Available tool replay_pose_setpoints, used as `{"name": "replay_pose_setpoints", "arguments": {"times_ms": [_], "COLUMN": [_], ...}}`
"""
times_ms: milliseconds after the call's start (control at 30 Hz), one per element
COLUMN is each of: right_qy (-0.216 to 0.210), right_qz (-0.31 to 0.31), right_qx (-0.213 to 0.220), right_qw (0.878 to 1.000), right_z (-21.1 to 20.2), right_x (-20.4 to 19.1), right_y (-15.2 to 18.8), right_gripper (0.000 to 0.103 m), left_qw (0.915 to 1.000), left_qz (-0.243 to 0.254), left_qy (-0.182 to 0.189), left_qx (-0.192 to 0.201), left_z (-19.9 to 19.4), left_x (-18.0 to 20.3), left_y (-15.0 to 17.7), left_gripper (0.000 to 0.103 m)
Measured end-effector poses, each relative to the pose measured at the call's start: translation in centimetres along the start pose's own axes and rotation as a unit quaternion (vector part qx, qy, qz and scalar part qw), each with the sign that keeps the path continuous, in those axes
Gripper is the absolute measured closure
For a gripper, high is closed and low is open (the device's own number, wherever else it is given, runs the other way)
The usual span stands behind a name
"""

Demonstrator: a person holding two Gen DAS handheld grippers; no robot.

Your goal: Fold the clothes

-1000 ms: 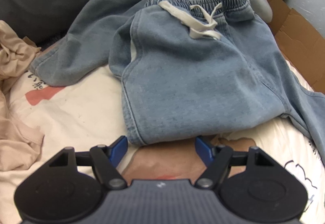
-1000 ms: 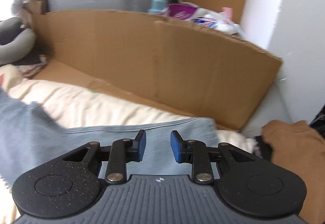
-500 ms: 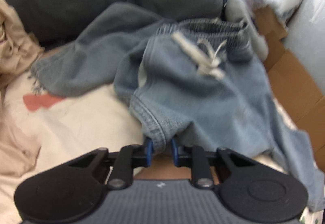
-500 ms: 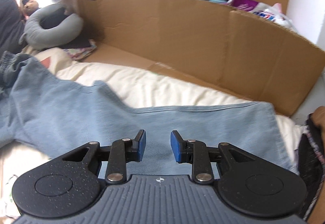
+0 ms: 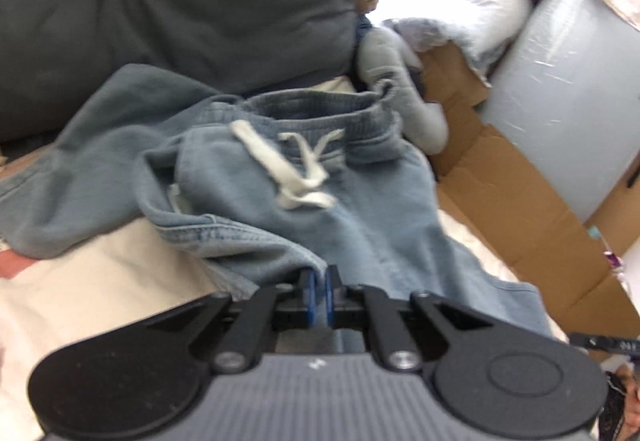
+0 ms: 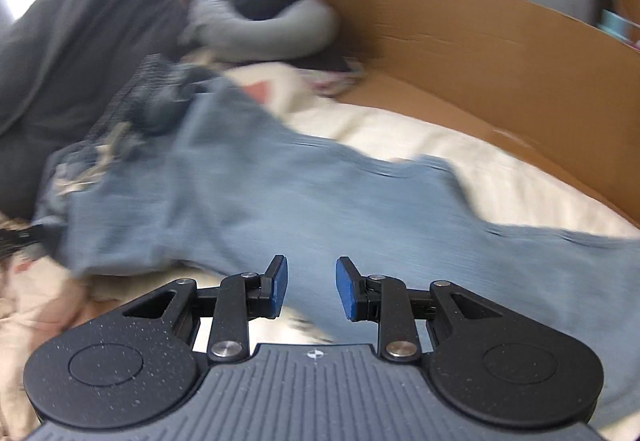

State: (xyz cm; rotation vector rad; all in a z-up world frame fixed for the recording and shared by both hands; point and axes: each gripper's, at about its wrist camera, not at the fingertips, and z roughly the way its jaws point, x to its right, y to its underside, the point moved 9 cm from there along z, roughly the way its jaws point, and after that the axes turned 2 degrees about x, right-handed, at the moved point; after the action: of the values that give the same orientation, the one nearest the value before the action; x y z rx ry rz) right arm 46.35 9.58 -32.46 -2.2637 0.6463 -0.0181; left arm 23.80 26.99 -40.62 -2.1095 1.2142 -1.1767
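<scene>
Here, items run from near to far in each view.

1. Left wrist view, bottom centre: one left gripper, its two blue pads pressed almost together on a hemmed fold of the denim trousers; the cloth bunches up directly above the pads.
2. Middle of the frame: the single pair of trousers lies crumpled on one cream bedcover. One leg trails toward the lower right; another part of the cloth spreads to the left edge.
3. Upper middle: one elastic waistband with one white drawstring, tied so that two loose ends show.
4. Right side: brown cardboard runs diagonally, with one pale grey padded panel behind it.
5. Top of the frame: one dark grey cushion fills the upper left; one grey neck pillow sits just right of the waistband.
6. Right wrist view, bottom centre: one right gripper, its two blue pads standing clearly apart with nothing between them; it hovers above a trouser leg.
7. Middle: the trousers, blurred, stretch from the left edge to the right edge across the bedcover.
8. Upper right: the cardboard wall curves along the bed's far side.
9. Upper left and centre: the dark cushion and the curved neck pillow, the latter blurred.
</scene>
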Motion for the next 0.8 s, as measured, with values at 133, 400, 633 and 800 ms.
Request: {"name": "replay_pose_setpoints", "arguments": {"times_ms": [133,400,633,800], "right_qy": [-0.059,-0.134,-0.163,-0.17], "right_qz": [0.014,-0.01,-0.041,-0.096], "right_qx": [-0.023,-0.049,-0.07,-0.126], "right_qw": [0.998,0.99,0.983,0.973], "right_z": [1.1,2.9,4.9,7.1], "right_x": [-5.9,-15.7,-21.1,-24.7], "right_y": [-1.3,-2.9,-5.2,-5.0], "right_gripper": [0.069,0.069,0.061,0.061], "left_qw": [0.9994,0.9959,0.9933,0.9914], "left_qz": [-0.016,-0.051,-0.063,-0.075], "left_qy": [0.031,0.073,0.095,0.106], "left_qx": [0.0,0.014,0.016,0.019], "left_z": [0.4,0.9,1.2,1.3], "left_x": [1.7,3.4,3.7,3.5], "left_y": [0.5,0.5,1.1,1.0], "left_gripper": [0.099,0.099,0.099,0.099]}}
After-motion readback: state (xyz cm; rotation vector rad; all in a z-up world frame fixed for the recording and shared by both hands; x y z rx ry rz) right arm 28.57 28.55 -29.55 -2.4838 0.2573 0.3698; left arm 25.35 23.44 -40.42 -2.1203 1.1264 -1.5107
